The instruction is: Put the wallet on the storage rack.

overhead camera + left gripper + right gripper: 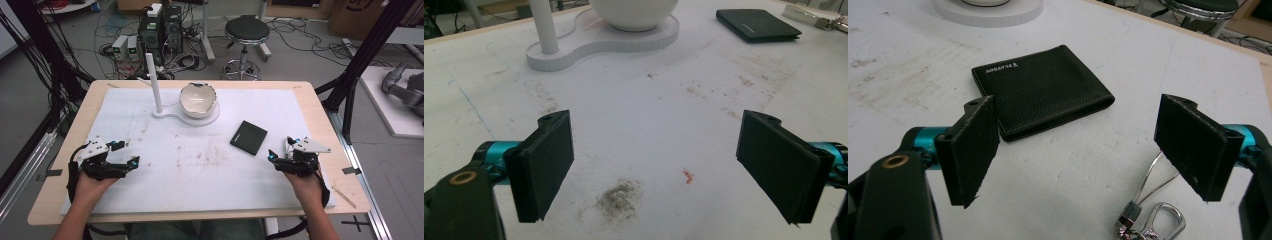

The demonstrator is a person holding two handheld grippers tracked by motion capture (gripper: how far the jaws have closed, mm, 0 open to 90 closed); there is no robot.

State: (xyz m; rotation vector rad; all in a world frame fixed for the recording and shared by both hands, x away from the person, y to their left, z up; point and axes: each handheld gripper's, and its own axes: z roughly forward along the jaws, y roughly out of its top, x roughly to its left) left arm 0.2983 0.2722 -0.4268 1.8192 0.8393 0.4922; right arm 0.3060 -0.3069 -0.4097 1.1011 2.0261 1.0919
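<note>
Looking down, we see both grippers — left gripper [126, 154] and right gripper [279, 154] — with fingers wide, empty; the black leather wallet [248, 136] lies flat on the white-covered counter [200, 165], near the right gripper.

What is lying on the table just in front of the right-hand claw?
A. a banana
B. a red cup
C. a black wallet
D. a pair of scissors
C: a black wallet lies flat on the white mat just beyond the open right claw, with a metal key clip beside it.
</note>
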